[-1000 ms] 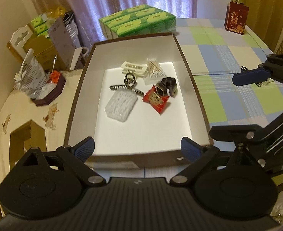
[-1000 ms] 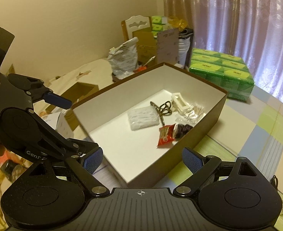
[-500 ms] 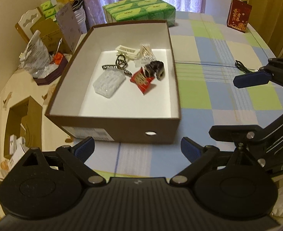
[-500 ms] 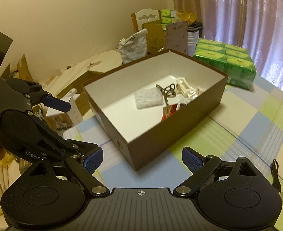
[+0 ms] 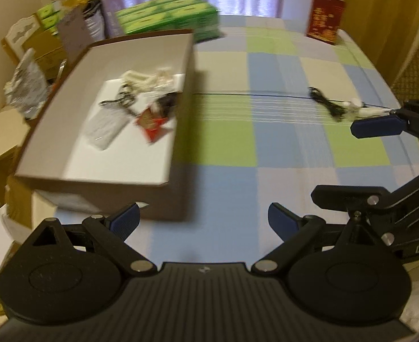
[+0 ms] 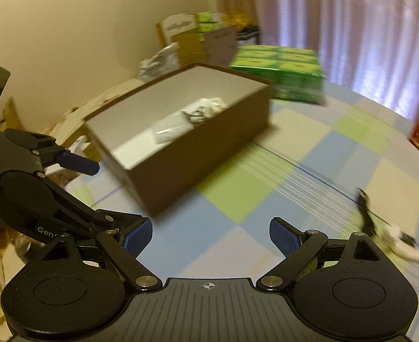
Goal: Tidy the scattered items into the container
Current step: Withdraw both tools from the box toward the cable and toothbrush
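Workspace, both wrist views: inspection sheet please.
Surface: checked tablecloth, blurred.
Job's things: brown box holds a red packet, clear pouch and other small items; a white item lies outside on the cloth.
Clutter: green packs, red carton.
Grippers: left tongs open, empty; right tongs open, empty.
Cables: black cord beside the white item.
Surroundings: curtains, cardboard boxes beyond the table.

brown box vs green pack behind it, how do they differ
The brown box is open on top, with small items on its white floor; the green pack is closed, with nothing visible inside. The box is plain brown outside; the pack is bright green with printed panels. The box lies nearer both cameras. Both rest on the checked cloth.
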### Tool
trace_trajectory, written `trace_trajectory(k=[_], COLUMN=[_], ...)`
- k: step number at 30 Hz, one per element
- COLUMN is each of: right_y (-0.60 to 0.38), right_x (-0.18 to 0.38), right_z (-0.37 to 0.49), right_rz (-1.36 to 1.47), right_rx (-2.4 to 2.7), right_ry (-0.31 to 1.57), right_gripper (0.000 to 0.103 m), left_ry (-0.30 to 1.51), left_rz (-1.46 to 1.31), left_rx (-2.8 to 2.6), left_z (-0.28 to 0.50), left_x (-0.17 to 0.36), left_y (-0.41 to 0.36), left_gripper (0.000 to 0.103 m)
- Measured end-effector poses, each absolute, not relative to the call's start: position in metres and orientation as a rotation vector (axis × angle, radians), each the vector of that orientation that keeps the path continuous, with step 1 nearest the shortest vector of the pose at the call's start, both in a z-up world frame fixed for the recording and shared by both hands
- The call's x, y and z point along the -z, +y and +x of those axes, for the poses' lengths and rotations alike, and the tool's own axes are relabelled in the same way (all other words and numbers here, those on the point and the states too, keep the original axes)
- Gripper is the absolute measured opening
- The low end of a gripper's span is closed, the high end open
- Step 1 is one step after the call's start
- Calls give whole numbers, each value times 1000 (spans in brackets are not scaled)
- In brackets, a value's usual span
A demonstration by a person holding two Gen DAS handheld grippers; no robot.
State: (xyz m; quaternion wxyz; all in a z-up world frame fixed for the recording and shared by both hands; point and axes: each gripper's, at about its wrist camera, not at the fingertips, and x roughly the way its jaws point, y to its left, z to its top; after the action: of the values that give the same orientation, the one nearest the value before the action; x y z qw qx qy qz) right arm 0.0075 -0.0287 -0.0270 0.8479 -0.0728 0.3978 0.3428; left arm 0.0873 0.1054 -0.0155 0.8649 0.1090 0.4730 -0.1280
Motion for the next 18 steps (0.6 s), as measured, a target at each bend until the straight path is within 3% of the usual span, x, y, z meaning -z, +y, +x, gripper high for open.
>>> trace_trajectory(k=[18], right_y=[-157], right_x=[37], right_z=[36], right_rz=[30], right_rx=[-367], right_ry=[884], right_gripper=[94], left_ry=[1007], left_rz=[324], left_rx=[511], left_z=[136], left_x=[50], left_y=[-39], left_gripper=[94])
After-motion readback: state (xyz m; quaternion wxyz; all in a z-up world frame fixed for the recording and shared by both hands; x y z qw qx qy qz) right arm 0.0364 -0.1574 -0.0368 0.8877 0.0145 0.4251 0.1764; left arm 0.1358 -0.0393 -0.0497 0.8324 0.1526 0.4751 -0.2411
